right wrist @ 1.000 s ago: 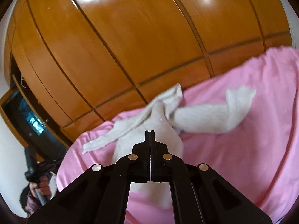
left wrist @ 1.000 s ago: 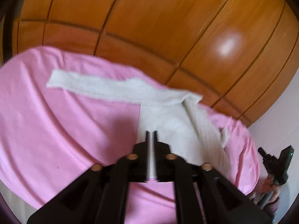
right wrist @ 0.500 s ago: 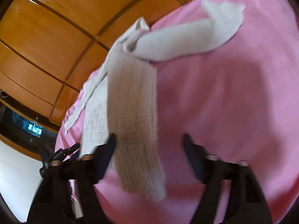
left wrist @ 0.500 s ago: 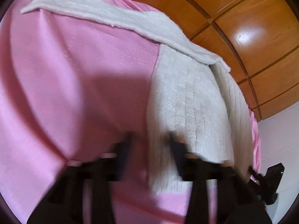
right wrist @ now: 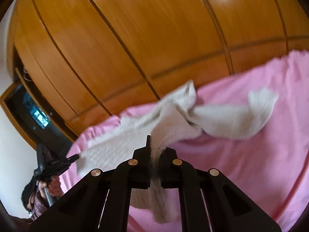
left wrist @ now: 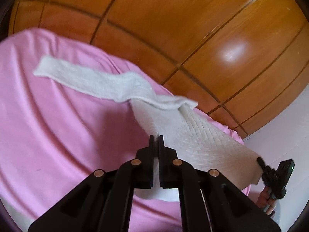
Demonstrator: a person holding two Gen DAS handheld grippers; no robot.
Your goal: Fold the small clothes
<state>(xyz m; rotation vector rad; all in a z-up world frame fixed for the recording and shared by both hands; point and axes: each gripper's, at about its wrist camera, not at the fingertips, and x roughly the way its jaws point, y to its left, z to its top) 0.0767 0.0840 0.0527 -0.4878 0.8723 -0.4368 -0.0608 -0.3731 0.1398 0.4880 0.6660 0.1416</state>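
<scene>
- The white knit sweater (left wrist: 193,135) lay on a pink bedsheet (left wrist: 58,125), its hem end lifted off the sheet.
- The left gripper (left wrist: 156,137) was pinched tight on one hem corner, white knit showing between its fingers.
- The right gripper (right wrist: 153,145) pinched the other hem corner, fabric bunched through the jaws.
- Holding both corners probably kept the hem taut and level for folding it toward the collar.
- One sleeve (left wrist: 87,79) lay stretched flat across the sheet; the other (right wrist: 241,119) lay out to the opposite side.
- A wooden wardrobe (right wrist: 135,38) stood behind the bed.
</scene>
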